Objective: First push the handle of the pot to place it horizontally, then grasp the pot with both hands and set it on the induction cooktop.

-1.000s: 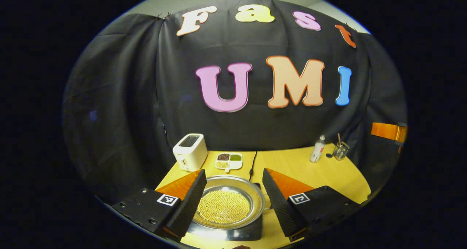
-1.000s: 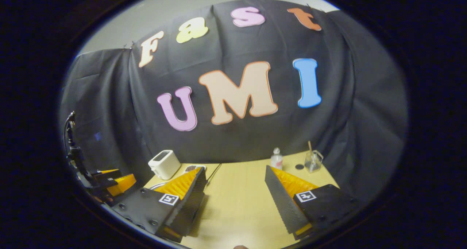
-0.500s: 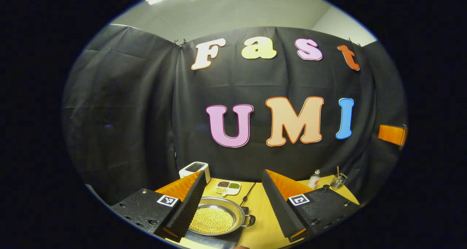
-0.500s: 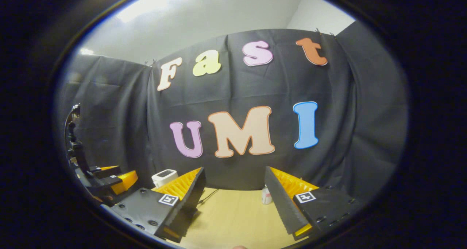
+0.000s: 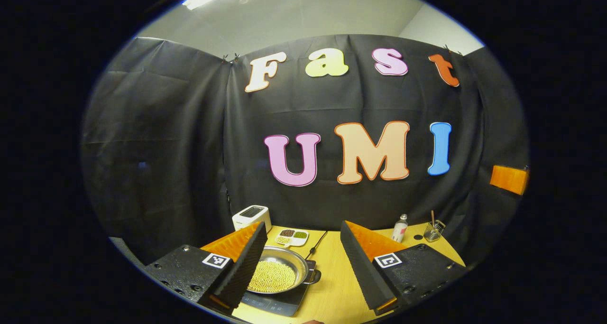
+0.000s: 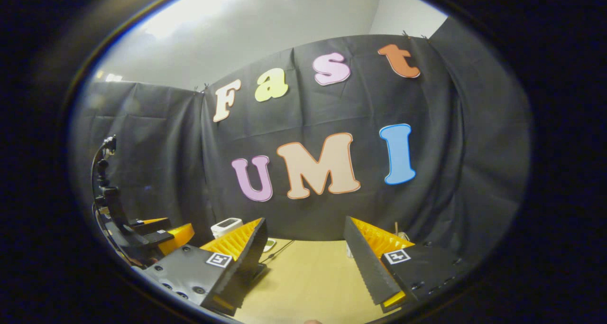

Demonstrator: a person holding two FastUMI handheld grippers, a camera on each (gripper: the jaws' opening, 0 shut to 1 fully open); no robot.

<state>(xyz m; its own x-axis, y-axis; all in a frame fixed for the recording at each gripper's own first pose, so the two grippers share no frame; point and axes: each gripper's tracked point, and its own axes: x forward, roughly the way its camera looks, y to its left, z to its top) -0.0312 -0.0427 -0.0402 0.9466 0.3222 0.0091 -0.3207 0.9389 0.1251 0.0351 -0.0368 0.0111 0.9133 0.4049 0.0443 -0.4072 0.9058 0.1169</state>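
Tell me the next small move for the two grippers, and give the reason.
Probably none beyond holding both clear. The pot already sits on the induction cooktop, its side handle lying level. The left gripper and right gripper are open, holding nothing, so the task looks done.

On the table [image 5: 332,291]: one pot [image 5: 279,272], one cooktop [image 5: 277,302], one toaster [image 5: 251,217], one divided dish [image 5: 293,237] with three compartments of beans, one bottle [image 5: 400,227], one glass jar [image 5: 432,230] holding one stick, and one black cable [image 5: 317,245]; two grippers counted, left gripper [image 5: 299,262] and right gripper [image 6: 303,262]
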